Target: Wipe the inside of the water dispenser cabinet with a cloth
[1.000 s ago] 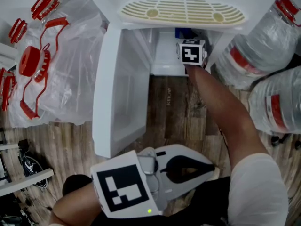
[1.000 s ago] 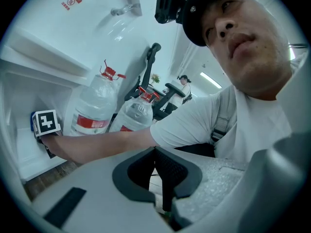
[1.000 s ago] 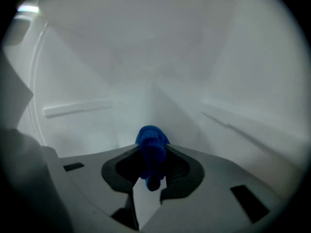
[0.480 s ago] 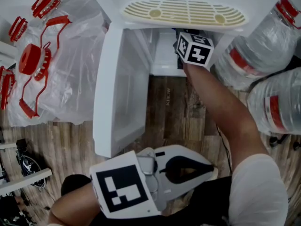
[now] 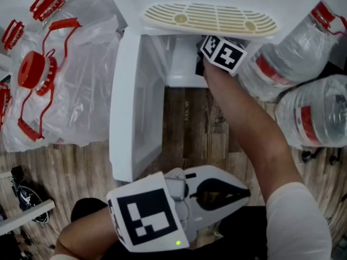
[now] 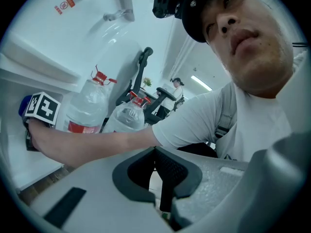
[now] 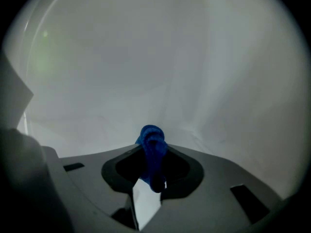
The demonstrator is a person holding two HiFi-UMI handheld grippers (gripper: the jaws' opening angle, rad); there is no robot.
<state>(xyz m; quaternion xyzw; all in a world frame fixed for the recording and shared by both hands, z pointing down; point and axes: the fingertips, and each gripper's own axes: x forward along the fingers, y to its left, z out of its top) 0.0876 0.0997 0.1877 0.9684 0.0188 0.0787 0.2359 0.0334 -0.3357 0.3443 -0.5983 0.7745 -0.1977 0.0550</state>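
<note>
- cloth (image 7: 153, 154): blue, soft, nubbly fabric
- cabinet wall (image 7: 146, 57): smooth white plastic, faint sheen
- floor (image 5: 195, 129): matt wood-grain planks
- water bottles (image 5: 282, 64): clear, glossy plastic

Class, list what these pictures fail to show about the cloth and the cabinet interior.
Right gripper view: the right gripper pinches a bunched blue cloth; its full size and contact with the cabinet wall cannot be told.
Head view: the slotted tray and that gripper's marker cube hide the cloth and cabinet depths.
Head view: the right edge cuts off the water bottles.
</note>
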